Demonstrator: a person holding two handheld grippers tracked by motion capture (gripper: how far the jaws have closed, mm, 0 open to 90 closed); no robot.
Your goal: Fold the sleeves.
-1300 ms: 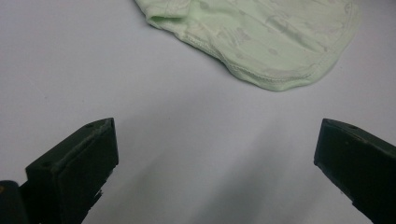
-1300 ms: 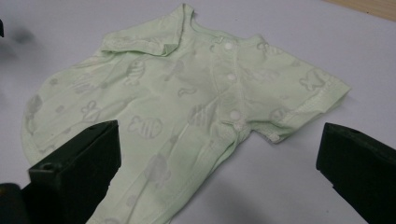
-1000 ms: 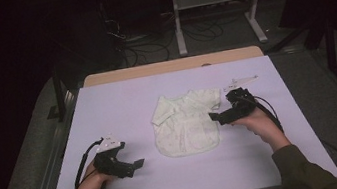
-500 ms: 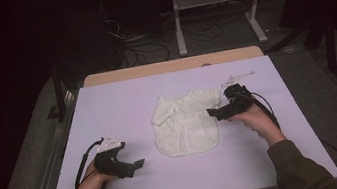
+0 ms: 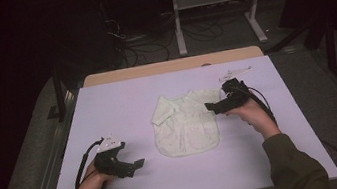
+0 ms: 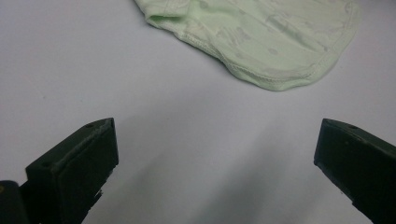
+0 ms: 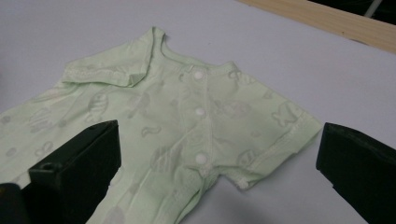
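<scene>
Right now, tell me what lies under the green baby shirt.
The green baby shirt lies flat on the white table cover, which shows all around its edges. Whatever sits beneath the cloth itself is covered; no bulge hints at anything. One sleeve is folded over onto the shirt.

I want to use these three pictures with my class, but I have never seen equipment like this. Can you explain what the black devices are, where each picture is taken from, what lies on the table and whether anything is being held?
A person sits at a white table with a two-jawed tool in each hand. The high view looks down from above. It shows the left hand-held gripper resting near the front edge, and the right hand-held gripper at the right sleeve of a pale green baby shirt lying flat, buttons up. The other two pictures come from cameras riding on the tools, looking along their black jaws. Both pairs of jaws stand wide open. Nothing is held.
</scene>
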